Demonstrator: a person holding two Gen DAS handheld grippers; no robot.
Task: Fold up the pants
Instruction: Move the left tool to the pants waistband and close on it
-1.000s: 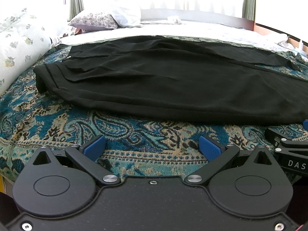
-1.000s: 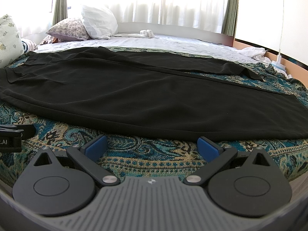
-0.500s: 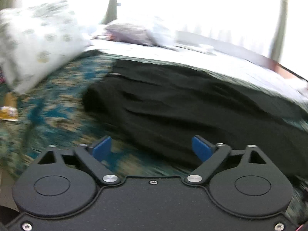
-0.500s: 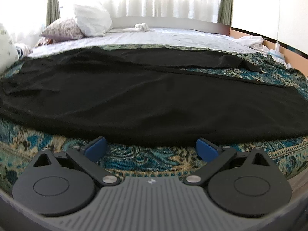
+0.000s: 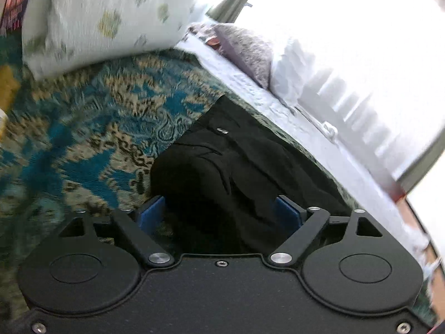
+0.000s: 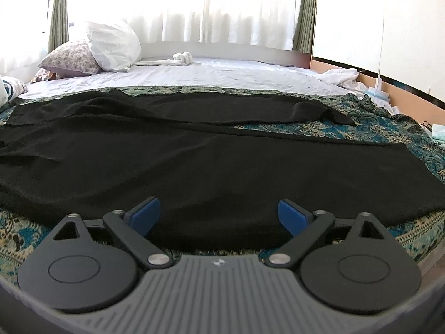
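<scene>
Black pants [image 6: 194, 161] lie spread across a teal paisley bedspread [image 6: 395, 128], both legs running to the right. In the blurred, tilted left wrist view the waist end of the pants [image 5: 222, 172] with a small metal fastener sits right in front of my left gripper [image 5: 219, 214]. Its blue pads stand wide apart and its jaws are opening, with the rounded waist corner lying between them, not pressed. My right gripper [image 6: 219, 214] is open over the near edge of the pants, its blue pads apart above the dark cloth.
A large white floral pillow [image 5: 105, 14] lies on the bedspread left of the waist. A grey patterned pillow [image 6: 72, 57] and a white pillow [image 6: 114, 44] lean at the head of the white sheet [image 6: 222, 75]. Curtains hang behind; white cloth [image 6: 342, 76] is bunched at the far right.
My left gripper swept left along the pants to the waist end and rolled, so its view is tilted. The right gripper crept forward over the pants' near edge.
</scene>
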